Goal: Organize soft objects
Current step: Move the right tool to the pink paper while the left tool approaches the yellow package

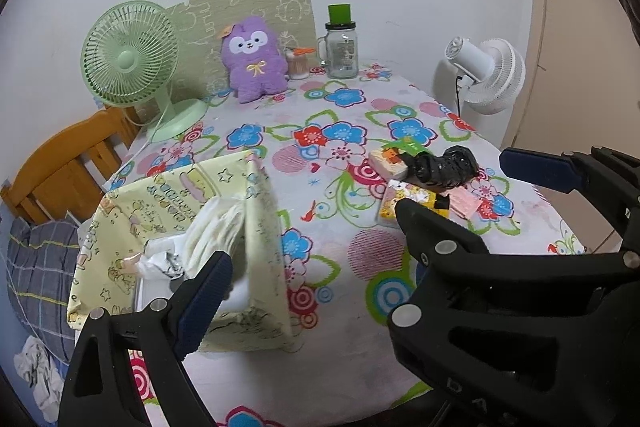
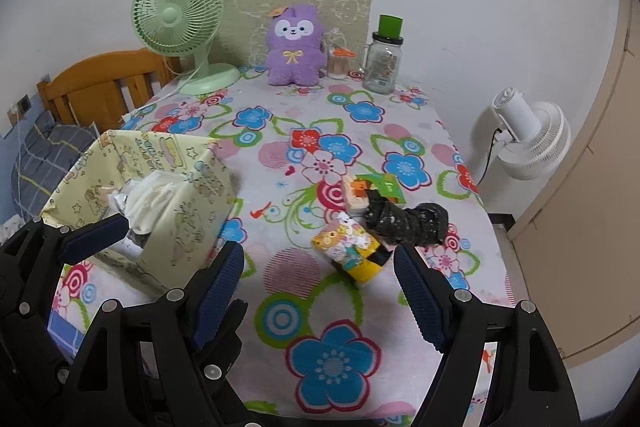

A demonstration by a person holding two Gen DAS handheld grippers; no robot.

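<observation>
The purple plush toy (image 2: 294,45), white-faced with a yellow bow on its chest, sits upright at top centre, at the far edge of the flower-patterned bench (image 2: 280,131). Left of centre, a pale yellow fabric box (image 2: 192,211) holds crumpled white cloth (image 2: 150,201). Right of centre, tissue packs (image 2: 348,247) lie under a black wrapped bundle (image 2: 408,225). The right tongs (image 2: 318,287) gape empty; the left tongs (image 1: 308,255) also stand open, one finger in the box.

even soft indoor light, faint shadows, strong fisheye bending, dark corners.
</observation>
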